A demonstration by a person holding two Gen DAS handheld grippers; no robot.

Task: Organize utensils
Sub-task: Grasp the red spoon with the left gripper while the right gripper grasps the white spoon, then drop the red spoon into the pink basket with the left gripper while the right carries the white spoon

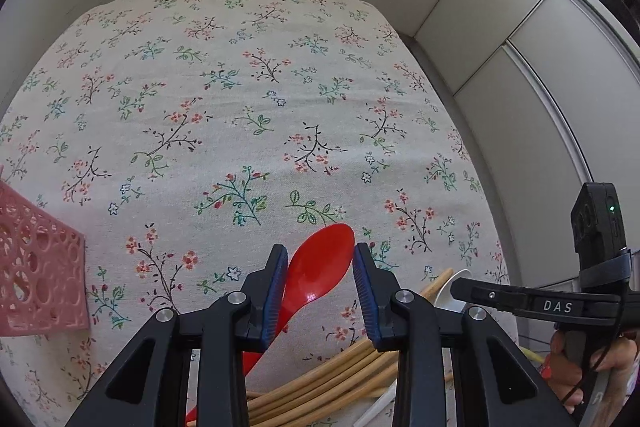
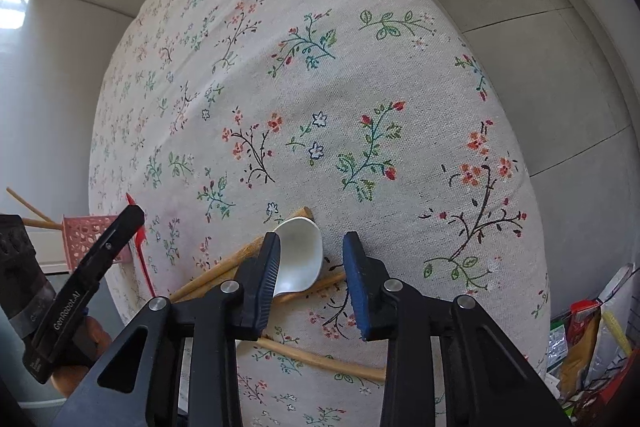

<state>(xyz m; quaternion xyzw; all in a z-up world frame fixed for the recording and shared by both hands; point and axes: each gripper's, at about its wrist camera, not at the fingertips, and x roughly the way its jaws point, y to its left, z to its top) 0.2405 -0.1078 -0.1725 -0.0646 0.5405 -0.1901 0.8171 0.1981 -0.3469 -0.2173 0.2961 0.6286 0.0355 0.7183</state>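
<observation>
Left gripper [image 1: 320,259] jaws apart astride red spoon [image 1: 318,265] on cloth-covered bench [image 1: 240,87], right gripper [image 2: 310,251] likewise apart over white spoon [image 2: 300,259] atop chopsticks [image 2: 216,273]; closing may pinch chopsticks too, scattering the pile.

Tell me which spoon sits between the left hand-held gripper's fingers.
The red spoon, bowl between the left hand-held gripper; the white spoon lies under the right.
</observation>
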